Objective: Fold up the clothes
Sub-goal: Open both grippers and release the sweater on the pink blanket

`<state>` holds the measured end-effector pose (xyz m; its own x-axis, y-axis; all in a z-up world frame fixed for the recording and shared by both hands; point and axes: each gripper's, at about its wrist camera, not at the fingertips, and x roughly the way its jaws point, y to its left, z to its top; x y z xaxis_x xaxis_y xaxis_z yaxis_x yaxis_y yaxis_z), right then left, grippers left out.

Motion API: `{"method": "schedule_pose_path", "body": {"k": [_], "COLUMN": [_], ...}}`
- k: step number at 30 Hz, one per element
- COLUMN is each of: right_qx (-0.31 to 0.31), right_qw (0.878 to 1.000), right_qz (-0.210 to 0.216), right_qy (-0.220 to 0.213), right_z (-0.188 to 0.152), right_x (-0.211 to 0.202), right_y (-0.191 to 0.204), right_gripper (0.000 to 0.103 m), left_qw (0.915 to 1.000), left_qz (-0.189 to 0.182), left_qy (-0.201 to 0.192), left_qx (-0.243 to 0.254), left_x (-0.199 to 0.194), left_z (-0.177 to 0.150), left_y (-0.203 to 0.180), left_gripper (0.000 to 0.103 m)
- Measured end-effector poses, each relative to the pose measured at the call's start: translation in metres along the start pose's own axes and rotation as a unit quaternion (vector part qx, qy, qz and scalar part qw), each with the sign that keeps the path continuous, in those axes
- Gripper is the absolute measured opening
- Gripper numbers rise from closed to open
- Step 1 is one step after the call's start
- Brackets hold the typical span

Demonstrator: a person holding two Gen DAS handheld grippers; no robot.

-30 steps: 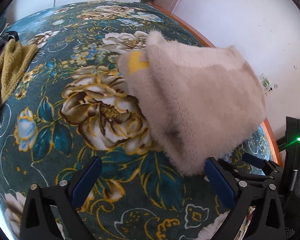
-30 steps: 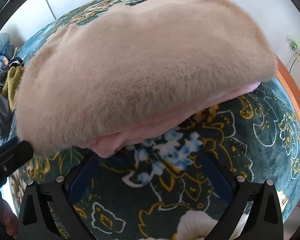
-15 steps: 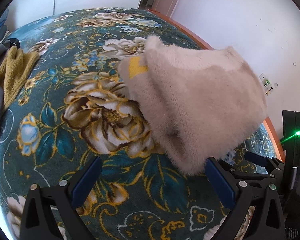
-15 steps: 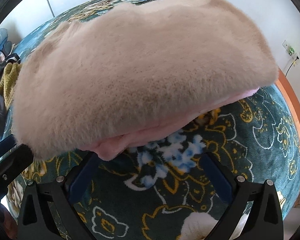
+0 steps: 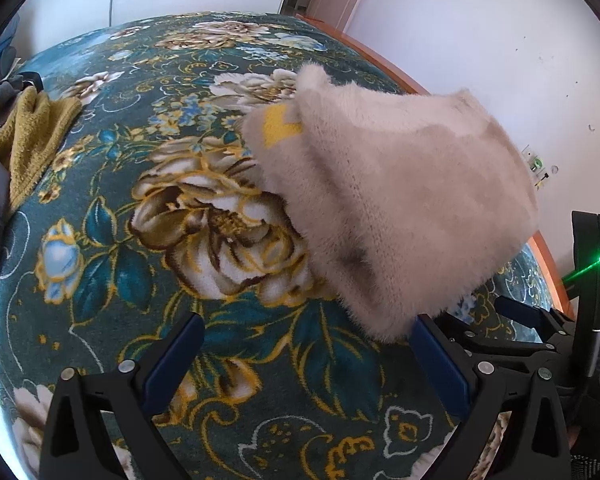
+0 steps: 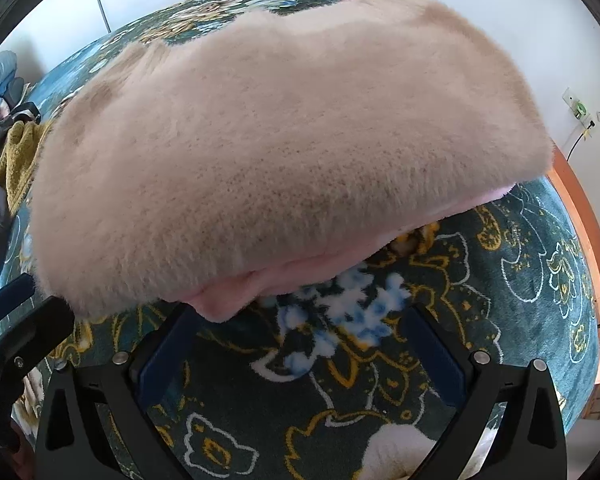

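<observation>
Right wrist view showed the fluffy beige sweater [image 6: 284,152] filling most of the frame, folded into a thick, rounded bundle. Its pile was long and soft, with a paler pink layer peeking out along the near lower edge. In the left wrist view the same sweater [image 5: 388,200] sat to the right of centre, with a yellow patch visible at its far left corner. It lay on the teal floral blanket [image 5: 148,240], over a large cream-and-gold bloom. The right gripper [image 6: 296,360] hovered just near the bundle's near edge, jaws spread wide and holding nothing. The left gripper [image 5: 304,356] likewise stood wide and empty, its right finger close beside the sweater's near corner. Far left lay a mustard knit garment [image 5: 32,136].
</observation>
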<state>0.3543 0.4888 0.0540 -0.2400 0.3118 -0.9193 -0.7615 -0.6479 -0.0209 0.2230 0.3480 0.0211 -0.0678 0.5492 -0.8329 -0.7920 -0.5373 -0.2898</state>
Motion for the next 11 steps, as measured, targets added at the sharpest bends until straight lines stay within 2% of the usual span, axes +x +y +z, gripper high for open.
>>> {"method": "schedule_pose_path", "body": {"k": [11], "right_qx": [0.002], "right_qw": [1.0], "right_qz": [-0.004], "right_qy": [-0.003], "right_z": [0.007], "right_x": [-0.011], "right_y": [0.015], "right_gripper": [0.103], "left_qw": [0.9996], "left_qz": [0.02], "left_qy": [0.005], "left_qx": [0.018], "left_x": [0.001], "left_z": [-0.004], "left_y": [-0.003], "left_gripper": [0.103]}}
